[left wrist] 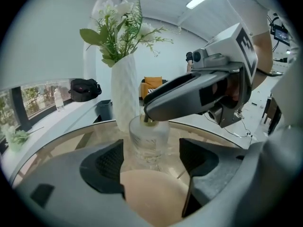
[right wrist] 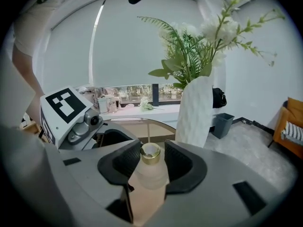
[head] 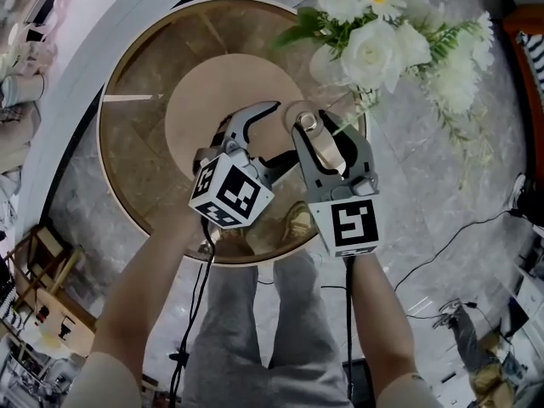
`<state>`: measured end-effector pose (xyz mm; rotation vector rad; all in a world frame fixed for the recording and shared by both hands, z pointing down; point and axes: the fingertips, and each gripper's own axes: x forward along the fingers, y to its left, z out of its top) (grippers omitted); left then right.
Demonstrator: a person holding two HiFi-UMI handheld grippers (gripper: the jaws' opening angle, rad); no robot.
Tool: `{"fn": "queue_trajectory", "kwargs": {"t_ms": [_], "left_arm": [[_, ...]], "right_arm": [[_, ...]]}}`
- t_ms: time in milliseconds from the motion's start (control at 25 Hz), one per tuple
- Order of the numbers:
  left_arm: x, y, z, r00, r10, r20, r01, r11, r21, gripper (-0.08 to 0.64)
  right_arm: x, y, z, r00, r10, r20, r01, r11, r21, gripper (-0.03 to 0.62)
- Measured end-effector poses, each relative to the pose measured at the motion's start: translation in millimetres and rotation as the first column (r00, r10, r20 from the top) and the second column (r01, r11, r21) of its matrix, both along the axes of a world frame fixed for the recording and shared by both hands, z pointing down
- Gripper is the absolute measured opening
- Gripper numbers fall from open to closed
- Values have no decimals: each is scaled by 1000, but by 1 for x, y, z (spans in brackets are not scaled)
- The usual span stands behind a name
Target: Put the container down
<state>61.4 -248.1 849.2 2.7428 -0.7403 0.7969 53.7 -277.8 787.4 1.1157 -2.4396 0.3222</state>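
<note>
The round glass table (head: 136, 168) is the biggest thing here, and its tan foot (head: 212, 92) shows through the top. At the far edge stands a tall white vase (left wrist: 124, 98). It holds white flowers (head: 382, 32) and green leaves. It sits out at the rim, so the middle is free for work.

The right gripper (right wrist: 150, 148) reaches in slanting down. Its jaws are spread as wide as they go, one on each side of a small glass bottle (left wrist: 149, 143). The sides of the bottle are very close to the pads, but the pads do not look like they squeeze it. I think the bottle now stands on the table by itself, so the putting down looks nearly done.

The left gripper (left wrist: 150, 150) waits just beside, pointing at the bottle. Its jaws are spread too, and nothing is between them.

The bottle is see-through, and I can see nothing inside it. A little gold cap (right wrist: 151, 153) closes the top.
</note>
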Motion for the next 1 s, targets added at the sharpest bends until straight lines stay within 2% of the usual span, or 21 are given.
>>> {"fn": "queue_trajectory", "kwargs": {"t_ms": [160, 280, 520, 800, 880, 1000], "left_arm": [[-3, 7, -13, 1000, -5, -18, 5, 1000, 2, 354], [-10, 11, -22, 1000, -27, -10, 27, 1000, -3, 354], [-25, 17, -47, 998, -60, 11, 60, 998, -17, 353], [-33, 13, -107, 997, -79, -7, 79, 996, 37, 334], [-32, 13, -135, 996, -82, -34, 85, 994, 67, 333], [-33, 10, -189, 985, -115, -127, 134, 980, 147, 333]], "right_arm": [[5, 2, -15, 1000, 18, 16, -17, 1000, -9, 153], [7, 5, -29, 1000, 10, -3, -10, 1000, 3, 101], [16, 14, -60, 1000, 22, -21, -22, 1000, 15, 64], [27, 21, -114, 999, 44, -20, -43, 998, 52, 32], [29, 23, -134, 998, 54, -11, -53, 996, 65, 29], [30, 24, -164, 997, 73, -13, -71, 994, 80, 28]]}}
